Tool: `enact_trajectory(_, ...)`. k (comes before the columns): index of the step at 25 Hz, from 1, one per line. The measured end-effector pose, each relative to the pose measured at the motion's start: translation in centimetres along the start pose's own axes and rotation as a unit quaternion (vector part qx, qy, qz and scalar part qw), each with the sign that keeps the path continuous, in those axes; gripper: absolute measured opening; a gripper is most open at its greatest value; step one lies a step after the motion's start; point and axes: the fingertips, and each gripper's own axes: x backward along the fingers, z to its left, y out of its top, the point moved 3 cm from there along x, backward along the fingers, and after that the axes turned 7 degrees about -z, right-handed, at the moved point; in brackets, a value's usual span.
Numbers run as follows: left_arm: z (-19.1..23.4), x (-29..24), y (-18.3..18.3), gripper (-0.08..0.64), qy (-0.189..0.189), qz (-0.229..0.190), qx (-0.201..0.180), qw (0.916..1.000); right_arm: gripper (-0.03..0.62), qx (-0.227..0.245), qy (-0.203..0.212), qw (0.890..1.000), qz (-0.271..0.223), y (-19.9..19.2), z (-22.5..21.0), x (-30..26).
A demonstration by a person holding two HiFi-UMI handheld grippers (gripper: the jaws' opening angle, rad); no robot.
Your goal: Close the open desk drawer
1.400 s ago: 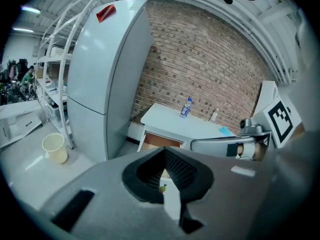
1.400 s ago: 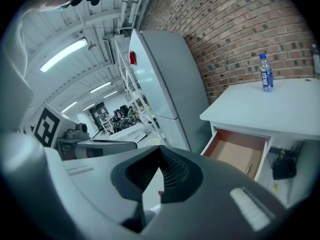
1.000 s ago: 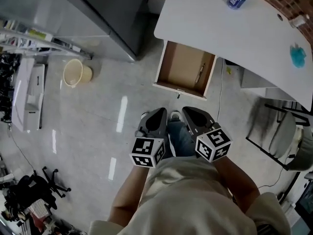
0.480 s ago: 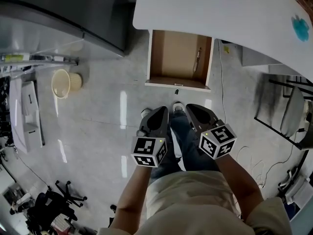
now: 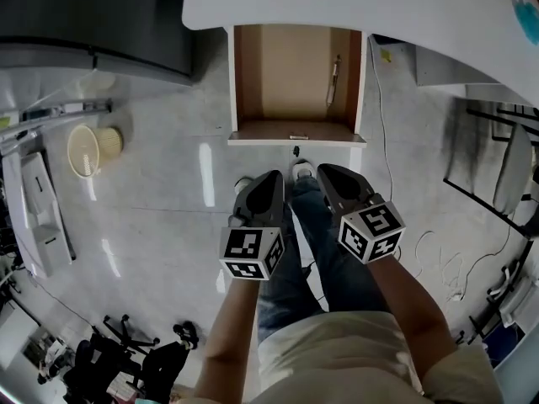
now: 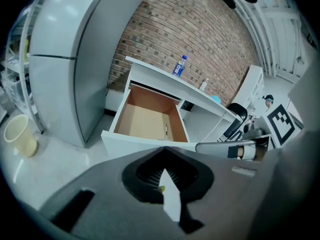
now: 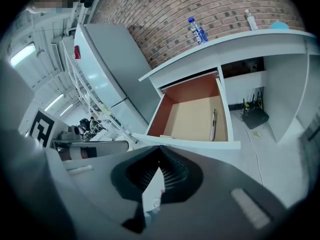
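The desk drawer (image 5: 295, 133) stands pulled out from under the white desk (image 5: 354, 7), its brown inside bare except for a pen (image 5: 333, 77) along the right wall. The drawer shows too in the left gripper view (image 6: 145, 121) and the right gripper view (image 7: 197, 116). My left gripper (image 5: 268, 185) and right gripper (image 5: 324, 177) hang side by side just short of the drawer's white front, both shut and holding nothing. Each points down toward the drawer front.
A grey cabinet (image 5: 93, 15) stands left of the desk. A cream bin (image 5: 91, 146) sits on the pale floor at left. A water bottle (image 6: 180, 65) is on the desktop. A black metal frame (image 5: 497, 167) and cables lie at right.
The view has swung so the drawer now sits squarely ahead and nearer the grippers. Both grippers have dropped lower, still side by side and shut.
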Motion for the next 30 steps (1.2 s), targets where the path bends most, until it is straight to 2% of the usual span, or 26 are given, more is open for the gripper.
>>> enact_trajectory(9,2.9,-3.6,-3.3,0.007,-0.003,0.017,0.003,0.9999,0.012,-0.008,-0.014,1.0,0.008,-3.3,-2.7,-3.5)
enact_trajectory(18,4.7,-7.4,-5.7,0.116,-0.018,0.034,-0.013,0.9992,0.057,-0.004,-0.032,0.999,0.01,-5.0,-5.1,-6.4)
enact_trajectory(27,6.0,-9.7,-6.6,0.223,-0.034,0.039,-0.009,0.9986,0.127,0.003,-0.054,0.999,0.006,-6.3,-7.0,-8.1)
enact_trajectory(30,6.3,-10.2,-7.0,0.258,-0.043,0.05,-0.011,0.9977,0.132,0.015,-0.053,0.998,0.002,-6.4,-7.0,-8.1)
